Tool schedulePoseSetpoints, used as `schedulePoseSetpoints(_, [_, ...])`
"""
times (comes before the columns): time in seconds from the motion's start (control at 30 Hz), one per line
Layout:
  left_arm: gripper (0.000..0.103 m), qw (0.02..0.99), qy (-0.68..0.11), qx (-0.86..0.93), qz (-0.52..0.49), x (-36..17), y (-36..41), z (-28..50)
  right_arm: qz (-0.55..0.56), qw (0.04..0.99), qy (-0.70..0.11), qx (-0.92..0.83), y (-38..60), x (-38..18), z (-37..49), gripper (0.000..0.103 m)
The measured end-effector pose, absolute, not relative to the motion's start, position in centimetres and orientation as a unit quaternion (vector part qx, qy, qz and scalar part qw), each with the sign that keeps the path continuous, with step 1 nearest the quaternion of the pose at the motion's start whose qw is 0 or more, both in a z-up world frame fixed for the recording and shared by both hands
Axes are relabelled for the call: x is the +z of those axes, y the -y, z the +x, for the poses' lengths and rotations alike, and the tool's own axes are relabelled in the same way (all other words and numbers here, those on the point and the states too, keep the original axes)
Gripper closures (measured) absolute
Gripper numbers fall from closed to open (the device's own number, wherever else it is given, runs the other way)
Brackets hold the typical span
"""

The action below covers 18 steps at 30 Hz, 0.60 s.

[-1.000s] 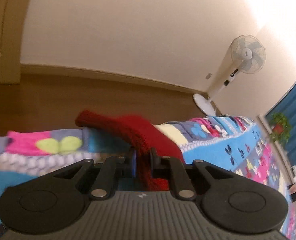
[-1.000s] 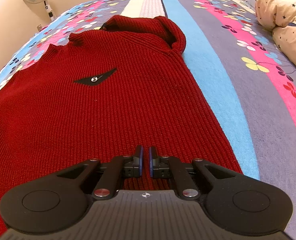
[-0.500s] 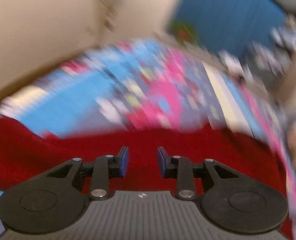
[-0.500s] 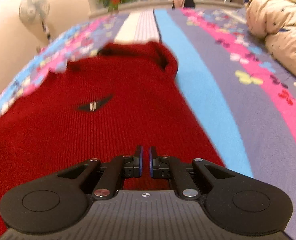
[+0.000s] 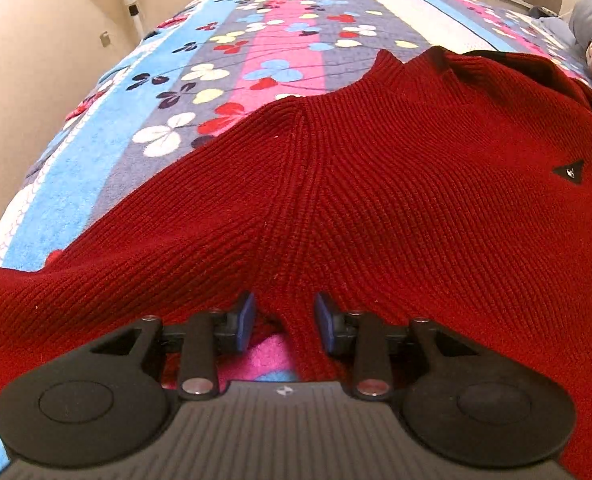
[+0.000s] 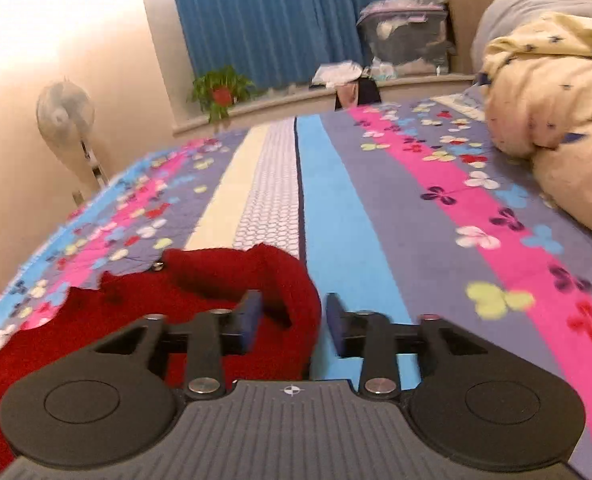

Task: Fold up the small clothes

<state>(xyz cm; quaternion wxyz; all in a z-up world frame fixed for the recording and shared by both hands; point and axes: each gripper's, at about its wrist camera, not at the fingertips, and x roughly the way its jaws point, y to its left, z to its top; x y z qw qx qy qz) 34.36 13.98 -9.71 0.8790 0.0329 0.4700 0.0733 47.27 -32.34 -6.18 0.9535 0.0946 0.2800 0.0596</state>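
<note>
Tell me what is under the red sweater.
The red sweater lies spread on the striped, flower-print bedspread, which shows all around it and as a pink patch below its near edge. Whatever else might lie beneath the knit is covered and cannot be seen.

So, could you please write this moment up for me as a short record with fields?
garment: red knit sweater, spread on the bed
surface: striped floral bedspread
left gripper: jaws opening, sweater fabric between them, pads not pressing
right gripper: jaws opening, sweater's edge between them
sweater logo: small dark patch
nearby: cream star-print duvet
background: standing fan, blue curtain
</note>
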Motion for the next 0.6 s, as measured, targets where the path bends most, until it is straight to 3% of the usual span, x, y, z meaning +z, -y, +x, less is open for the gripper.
schedulePoseSetpoints(0.13, [0.066,0.879,-0.471,0.073,0.032,-9.7,-13.8,34.4,-0.028,0.939,-0.336,0.069,28.1,-6.5,54.2,0.065])
schedulePoseSetpoints(0.17, [0.066,0.879,-0.471,0.072,0.033,-9.7,-13.7,34.4,-0.069,0.932,-0.353,0.042,27.1,-6.9,55.5,0.075])
schedulePoseSetpoints(0.2, [0.065,0.879,-0.471,0.071,0.032,-9.7,-13.8,34.4,-0.071,0.926,-0.369,0.035,26.9,-7.0,56.8,0.095])
schedulePoseSetpoints(0.33, [0.066,0.877,-0.475,0.066,0.017,-9.6,-14.3,34.6,-0.011,0.923,-0.382,0.050,28.5,-5.4,57.5,0.097])
schedulePoseSetpoints(0.47, [0.066,0.875,-0.479,0.066,0.006,-9.4,-14.6,34.7,0.052,0.946,-0.304,0.098,29.1,-1.2,51.2,0.098])
schedulePoseSetpoints(0.6, [0.066,0.875,-0.480,0.067,-0.004,-9.2,-14.8,34.6,-0.039,0.940,-0.256,0.224,24.0,-0.3,40.4,0.098])
